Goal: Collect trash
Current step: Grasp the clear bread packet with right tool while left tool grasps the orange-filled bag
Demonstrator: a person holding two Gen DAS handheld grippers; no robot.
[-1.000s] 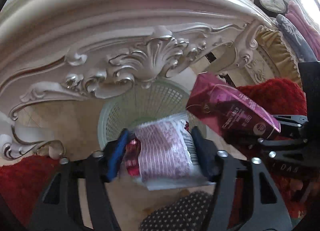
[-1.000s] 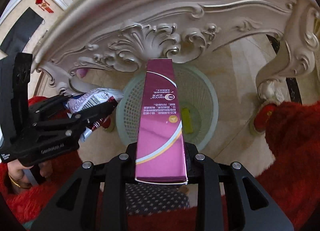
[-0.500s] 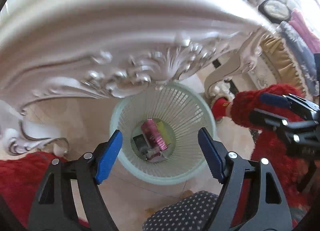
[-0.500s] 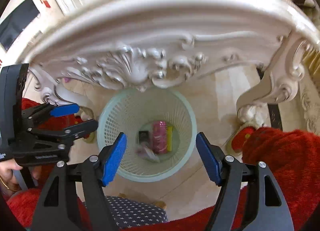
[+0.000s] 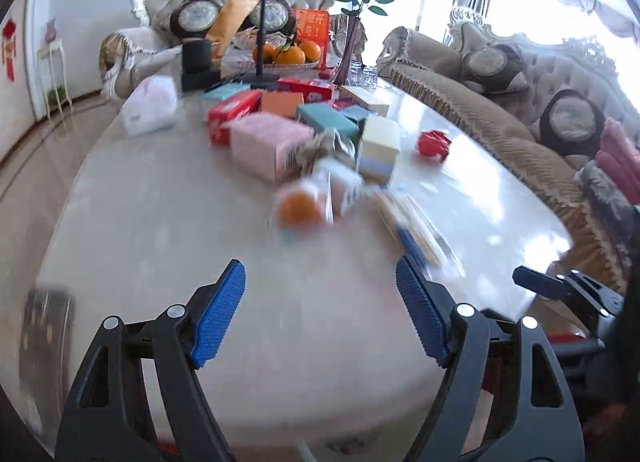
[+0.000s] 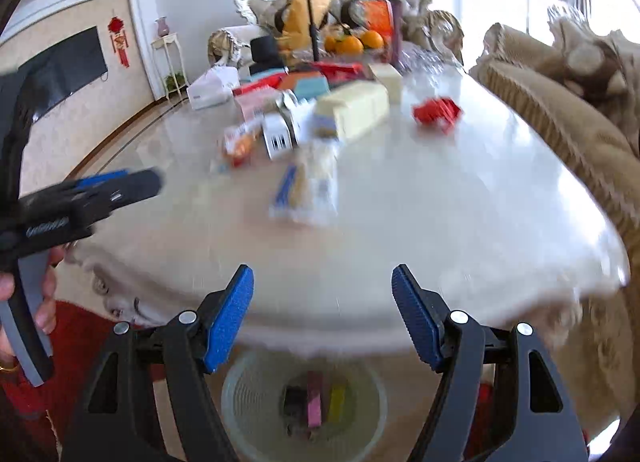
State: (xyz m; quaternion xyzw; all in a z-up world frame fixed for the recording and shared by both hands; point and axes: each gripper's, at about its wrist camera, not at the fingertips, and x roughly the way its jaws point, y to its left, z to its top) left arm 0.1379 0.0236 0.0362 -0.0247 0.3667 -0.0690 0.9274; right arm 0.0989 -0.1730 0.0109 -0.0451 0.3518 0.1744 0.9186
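Trash point(image 6: 314, 398) is lying in the pale basket point(image 6: 244, 394) under the table point(image 6: 420, 229) edge. Both the left gripper point(image 5: 320, 318) and right gripper point(image 6: 322, 314) are gaping wide, gripping nothing. Farther off, wrappers point(image 6: 306, 185) and boxes point(image 5: 264, 145) are sitting on the tabletop.

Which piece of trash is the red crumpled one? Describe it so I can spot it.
Start at the big pale table, then the cluster of boxes in the middle. The red wrapper lies alone toward the sofa side, just past the cream box: the only crumpled, shiny red piece, not a box.
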